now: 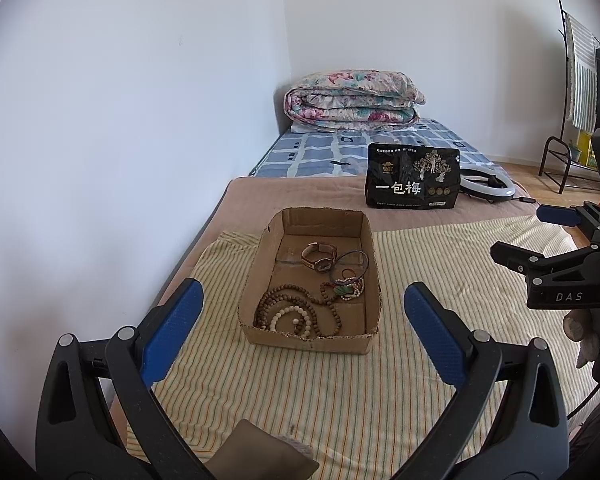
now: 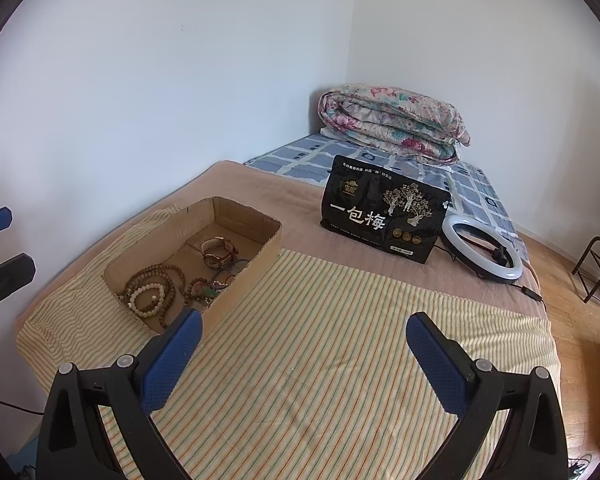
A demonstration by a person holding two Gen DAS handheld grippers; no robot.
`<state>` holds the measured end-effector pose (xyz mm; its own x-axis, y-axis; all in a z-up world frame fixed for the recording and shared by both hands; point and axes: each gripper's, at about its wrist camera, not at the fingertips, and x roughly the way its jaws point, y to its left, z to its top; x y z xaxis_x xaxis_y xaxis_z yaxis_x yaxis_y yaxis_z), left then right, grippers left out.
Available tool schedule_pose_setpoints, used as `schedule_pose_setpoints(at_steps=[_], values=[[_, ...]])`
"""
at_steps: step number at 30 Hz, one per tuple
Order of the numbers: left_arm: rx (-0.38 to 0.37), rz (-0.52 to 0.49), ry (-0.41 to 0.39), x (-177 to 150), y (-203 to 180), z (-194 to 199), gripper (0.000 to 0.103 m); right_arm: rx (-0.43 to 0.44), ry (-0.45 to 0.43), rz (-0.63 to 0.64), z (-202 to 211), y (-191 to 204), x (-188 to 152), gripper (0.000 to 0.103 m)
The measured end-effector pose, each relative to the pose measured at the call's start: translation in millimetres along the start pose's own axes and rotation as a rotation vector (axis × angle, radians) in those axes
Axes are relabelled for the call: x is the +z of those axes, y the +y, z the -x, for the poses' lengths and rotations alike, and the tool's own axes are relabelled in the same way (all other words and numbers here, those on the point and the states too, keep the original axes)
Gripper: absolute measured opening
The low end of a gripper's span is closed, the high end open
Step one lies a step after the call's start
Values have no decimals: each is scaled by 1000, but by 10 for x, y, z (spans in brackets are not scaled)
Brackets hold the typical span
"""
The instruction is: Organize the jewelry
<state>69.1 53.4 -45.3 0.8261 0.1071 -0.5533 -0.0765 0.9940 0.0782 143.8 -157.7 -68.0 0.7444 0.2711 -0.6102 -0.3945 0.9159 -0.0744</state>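
Note:
A shallow cardboard box (image 1: 374, 264) (image 2: 252, 266) lies on a striped cloth on the bed. Inside it are a brown-strapped watch (image 1: 318, 258) (image 2: 220, 254), long brown bead strings (image 1: 288, 300) (image 2: 160, 276), a pale bead bracelet (image 1: 292, 318) (image 2: 148, 300), a green-and-bead tangle (image 1: 346, 288) (image 2: 208, 290) and a dark thin bangle (image 1: 350, 262). My left gripper (image 1: 304, 304) hovers open just before the box, nothing between its fingers. My right gripper (image 2: 304, 330) is open over the cloth, right of the box, empty. It also shows at the right edge of the left wrist view, as the right gripper (image 1: 524, 236).
A black snack bag (image 1: 414, 180) (image 2: 384, 216) stands behind the box. A white ring light (image 2: 482, 252) (image 1: 488, 186) lies to its right. A folded floral quilt (image 1: 352, 98) (image 2: 396, 122) sits at the bed's far end. A metal rack (image 1: 572, 120) stands on the wooden floor at right.

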Motion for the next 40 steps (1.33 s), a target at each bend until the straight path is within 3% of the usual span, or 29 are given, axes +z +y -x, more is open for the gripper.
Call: schedule_pose_setpoints(at_steps=[40], values=[[14, -16, -19, 51, -72, 95, 102, 6, 15, 20, -24, 49, -73, 103]])
